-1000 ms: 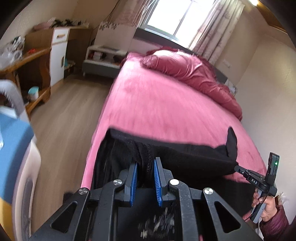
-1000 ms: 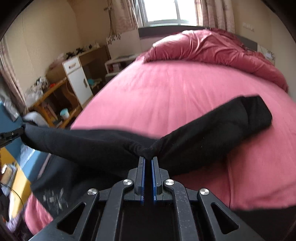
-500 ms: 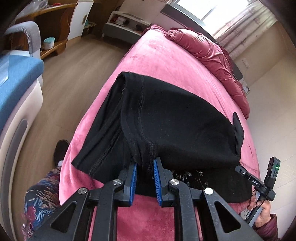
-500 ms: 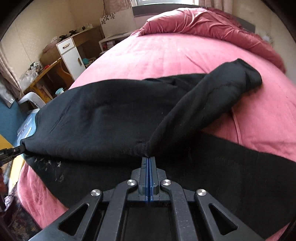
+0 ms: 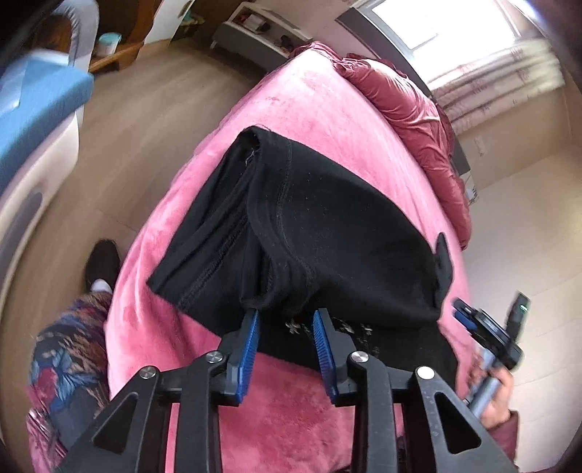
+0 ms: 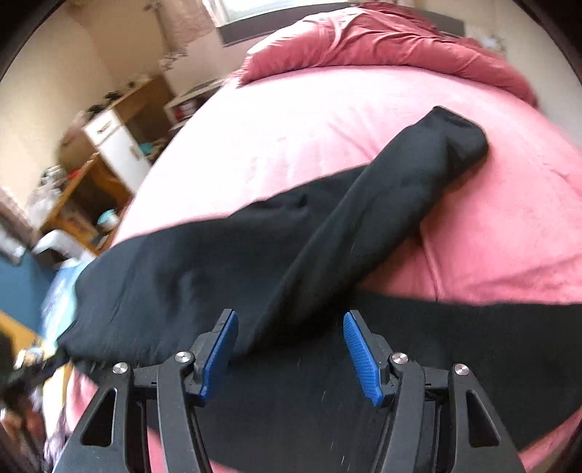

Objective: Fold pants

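Pants: black pants (image 5: 327,233) lie folded over on the near part of the pink bed (image 5: 320,105); one leg end (image 6: 454,142) juts out toward the far side, the upper layer resting on a lower black layer (image 6: 473,342).
Writing: no brand or label readable; only a pale scattered print (image 5: 349,327) on the lower layer near the fold's edge, too small to make out.
Left gripper: left gripper (image 5: 285,320) has its blue pads apart and opening, a bunched seam of the pants just at their tips, no longer pinched.
Right gripper: right gripper (image 6: 289,327) stands with jaws wide and opening; the fold of the leg lies between them, unpressed. In the left view it shows at the right edge, held by a hand (image 5: 491,393).
Surface: plush pink bedcover, with a crumpled red duvet (image 6: 382,40) at the head.
Room: wood floor (image 5: 120,138), bright window (image 5: 436,22) with curtains, a white-doored wooden cabinet (image 6: 116,145), a blue seat (image 5: 40,94).
Change: a second ago both grippers held the cloth lifted and taut between them; now it lies flat on the bed, released by both.
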